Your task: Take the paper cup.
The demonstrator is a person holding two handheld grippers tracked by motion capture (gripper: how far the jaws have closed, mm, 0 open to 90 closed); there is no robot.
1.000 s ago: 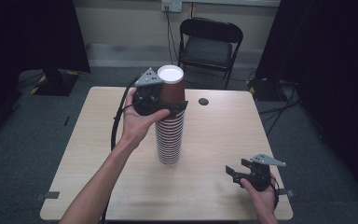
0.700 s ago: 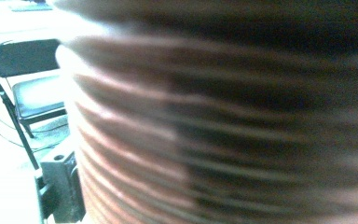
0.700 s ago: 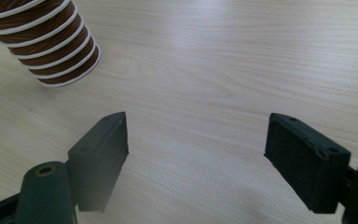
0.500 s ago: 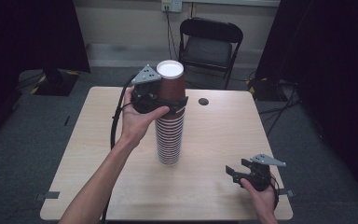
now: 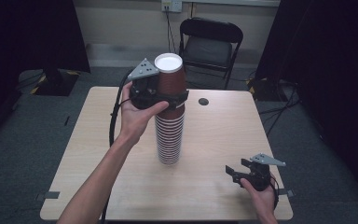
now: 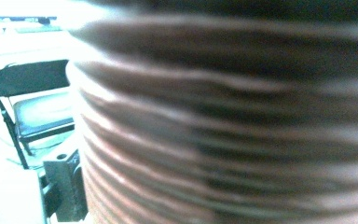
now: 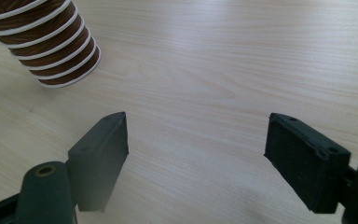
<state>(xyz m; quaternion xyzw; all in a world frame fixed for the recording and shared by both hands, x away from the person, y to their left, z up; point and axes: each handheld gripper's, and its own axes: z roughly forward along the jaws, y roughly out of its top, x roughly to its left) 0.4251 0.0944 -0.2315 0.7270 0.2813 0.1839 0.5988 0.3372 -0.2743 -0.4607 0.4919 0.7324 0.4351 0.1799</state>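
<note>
My left hand-held gripper (image 5: pixel 170 99) has just been closing, and its jaws now clamp the top cup (image 5: pixel 169 79) of the stack (image 5: pixel 169 140) mid-bench (image 5: pixel 98 158), ready to lift; my right hand-held gripper (image 5: pixel 242 173) rests with jaws apart.

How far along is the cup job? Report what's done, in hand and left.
Done: nothing looks taken off yet; no loose cup lies on the table. In hand: the left gripper has just been closing its fingers on the top cup of the stack, which stands in one column. Left: probably lifting that cup away; the right gripper rests open near the table's edge, holding nothing.
</note>
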